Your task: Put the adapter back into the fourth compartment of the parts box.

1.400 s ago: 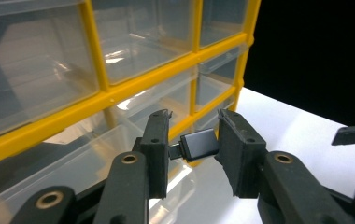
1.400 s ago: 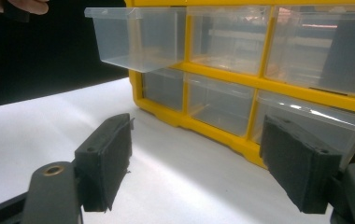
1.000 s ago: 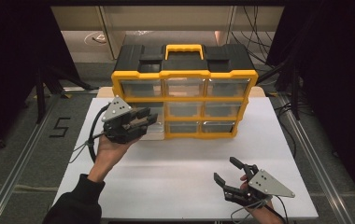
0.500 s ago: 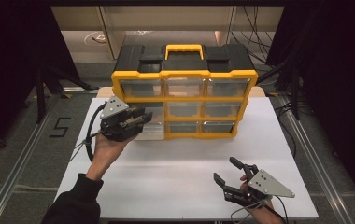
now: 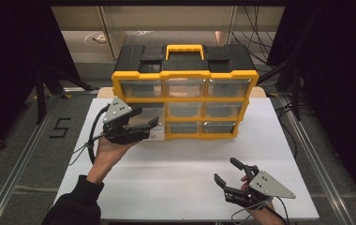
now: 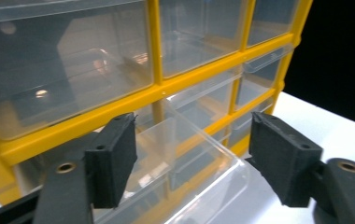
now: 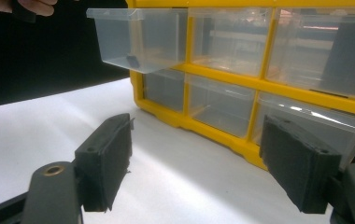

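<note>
Now the left gripper (image 5: pixel 143 129) sits further back from the yellow organizer (image 5: pixel 184 75) than a second ago, and the clear middle-row left drawer (image 7: pixel 138 37) stands pulled partway out. Its jaws look spread around the drawer front. Right gripper (image 5: pixel 232 180) unchanged, spread, low on the white table (image 5: pixel 166 173). Likely opening step.

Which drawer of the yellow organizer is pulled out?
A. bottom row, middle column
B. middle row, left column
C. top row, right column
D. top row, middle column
B: in the right gripper view the clear drawer juts out at the cabinet's left end above one more row, and in the high view the left gripper is at that middle-left slot of the yellow organizer.
</note>
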A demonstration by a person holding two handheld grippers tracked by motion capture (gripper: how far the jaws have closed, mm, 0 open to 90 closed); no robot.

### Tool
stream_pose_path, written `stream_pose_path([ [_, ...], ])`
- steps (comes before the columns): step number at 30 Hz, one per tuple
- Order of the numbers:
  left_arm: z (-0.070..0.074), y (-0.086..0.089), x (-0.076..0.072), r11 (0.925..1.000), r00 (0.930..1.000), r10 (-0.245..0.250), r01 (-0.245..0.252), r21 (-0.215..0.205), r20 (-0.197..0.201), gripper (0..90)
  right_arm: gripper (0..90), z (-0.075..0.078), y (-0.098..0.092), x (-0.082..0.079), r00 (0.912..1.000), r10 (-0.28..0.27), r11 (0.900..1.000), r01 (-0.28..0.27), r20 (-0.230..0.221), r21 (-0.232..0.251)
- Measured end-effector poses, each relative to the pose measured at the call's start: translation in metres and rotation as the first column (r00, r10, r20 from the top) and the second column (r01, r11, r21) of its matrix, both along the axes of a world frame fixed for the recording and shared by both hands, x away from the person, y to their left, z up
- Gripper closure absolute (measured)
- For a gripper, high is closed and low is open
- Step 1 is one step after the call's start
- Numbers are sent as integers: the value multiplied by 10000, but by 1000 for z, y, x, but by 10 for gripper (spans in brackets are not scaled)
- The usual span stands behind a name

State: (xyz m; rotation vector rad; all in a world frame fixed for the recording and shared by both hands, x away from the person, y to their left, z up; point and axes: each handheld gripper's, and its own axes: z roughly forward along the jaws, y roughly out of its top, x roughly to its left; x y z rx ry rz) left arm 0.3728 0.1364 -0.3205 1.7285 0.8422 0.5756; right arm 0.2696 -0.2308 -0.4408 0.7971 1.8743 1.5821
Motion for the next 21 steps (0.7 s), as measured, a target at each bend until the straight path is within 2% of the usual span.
stream_pose_path([
  [7,0,-1,-6,9982,9994,-334,331,-502,-69,237,264,0,1,0,10000,30,10000,-30,-14,-3],
  [14,-4,-4,-12,9960,9977,-635,619,-637,-231,206,263,0,1,0,10000,23,10000,-23,-17,45],
  [21,-12,-8,-16,9931,9960,-883,868,-783,-152,187,263,0,1,0,10000,25,10000,-25,-18,60],
])
